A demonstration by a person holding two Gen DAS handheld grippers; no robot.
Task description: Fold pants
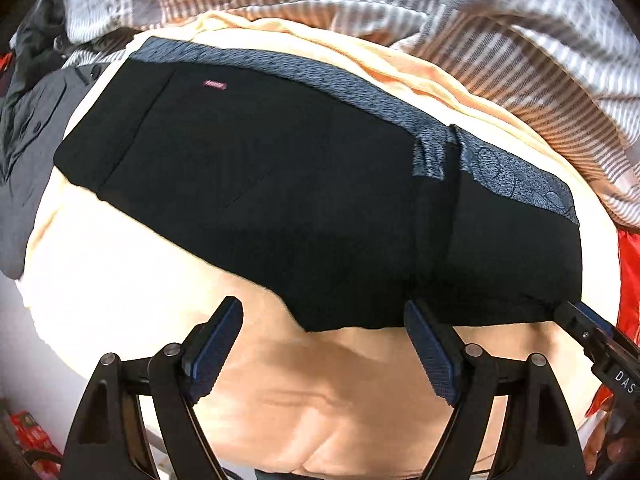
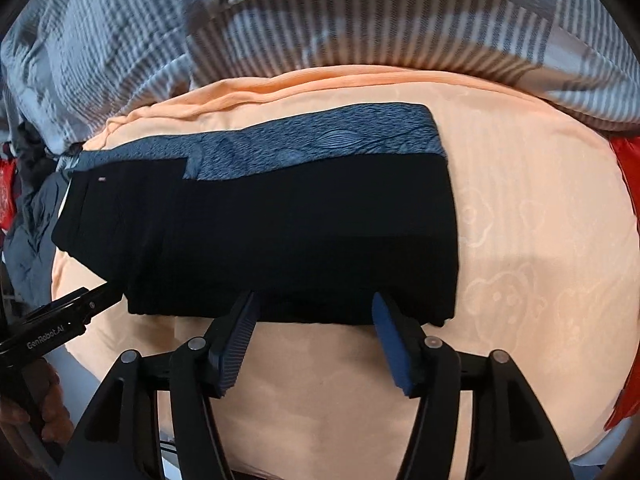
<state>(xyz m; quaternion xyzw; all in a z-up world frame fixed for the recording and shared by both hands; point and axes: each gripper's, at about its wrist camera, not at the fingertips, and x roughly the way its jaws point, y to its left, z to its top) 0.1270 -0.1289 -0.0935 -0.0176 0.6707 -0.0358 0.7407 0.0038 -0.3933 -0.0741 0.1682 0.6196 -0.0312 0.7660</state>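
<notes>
Black pants (image 1: 280, 200) with a blue-grey patterned strip along the far edge lie folded flat on a peach bed sheet (image 1: 140, 280); they also show in the right wrist view (image 2: 300, 232). My left gripper (image 1: 324, 320) is open and empty, its fingers at the pants' near edge. My right gripper (image 2: 314, 312) is open and empty, with both fingertips at the pants' near edge. The right gripper's tip shows at the right in the left wrist view (image 1: 576, 316). The left gripper's tip shows at the left in the right wrist view (image 2: 100, 296).
A striped grey-white quilt (image 2: 360, 32) is bunched along the far side of the bed. Dark grey clothes (image 1: 28, 152) lie at the far left. Red fabric (image 2: 628, 176) sits at the right edge. The peach sheet (image 2: 540, 260) extends right of the pants.
</notes>
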